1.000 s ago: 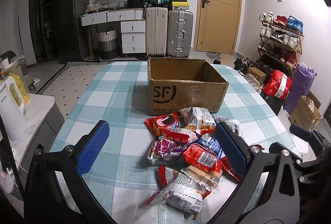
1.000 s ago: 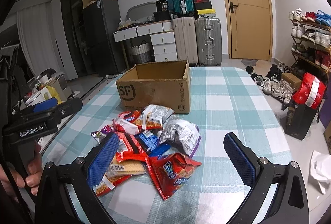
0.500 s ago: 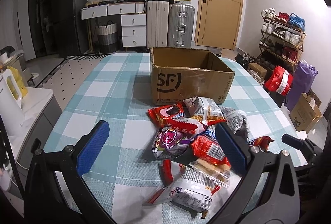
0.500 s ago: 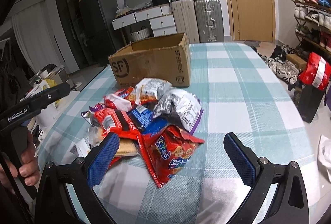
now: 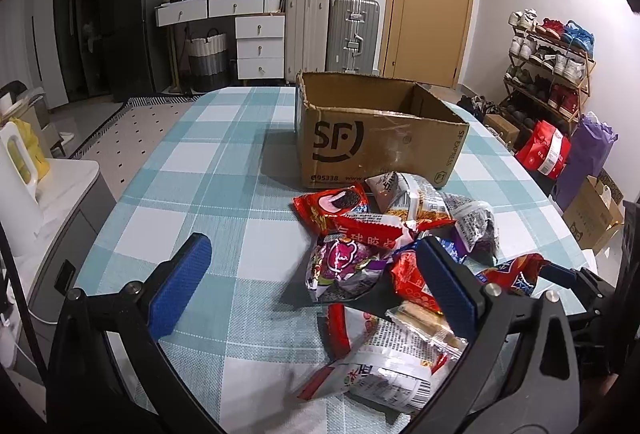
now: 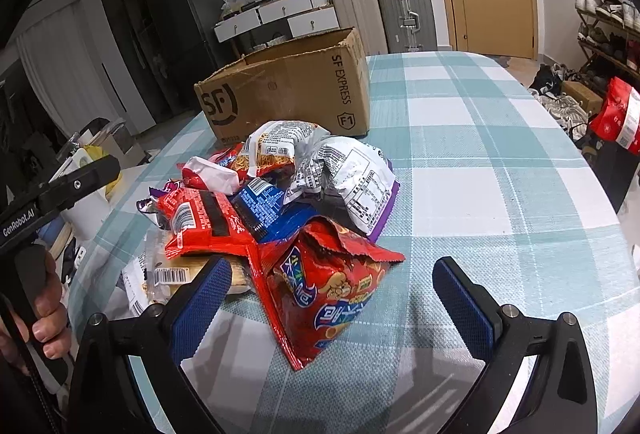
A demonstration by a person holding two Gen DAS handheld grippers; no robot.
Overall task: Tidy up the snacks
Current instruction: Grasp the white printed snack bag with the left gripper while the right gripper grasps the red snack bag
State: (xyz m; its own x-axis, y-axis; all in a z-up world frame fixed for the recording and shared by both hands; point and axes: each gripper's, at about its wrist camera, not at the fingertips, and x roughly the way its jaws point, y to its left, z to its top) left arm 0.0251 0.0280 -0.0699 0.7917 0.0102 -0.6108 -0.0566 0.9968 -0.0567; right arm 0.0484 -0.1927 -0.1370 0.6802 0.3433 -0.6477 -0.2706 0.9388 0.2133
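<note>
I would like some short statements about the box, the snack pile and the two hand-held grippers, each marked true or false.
1. The cardboard box is open on top. True.
2. The snack pile lies inside the box. False: it lies on the table in front of it.
3. The right hand-held gripper is open, its fingers either side of a red packet. True.
4. The left hand-held gripper holds a packet. False: it is open and empty.

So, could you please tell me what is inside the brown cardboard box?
The brown cardboard box shows only bare inner walls; its floor is hidden behind the front wall, so contents cannot be confirmed.
</note>
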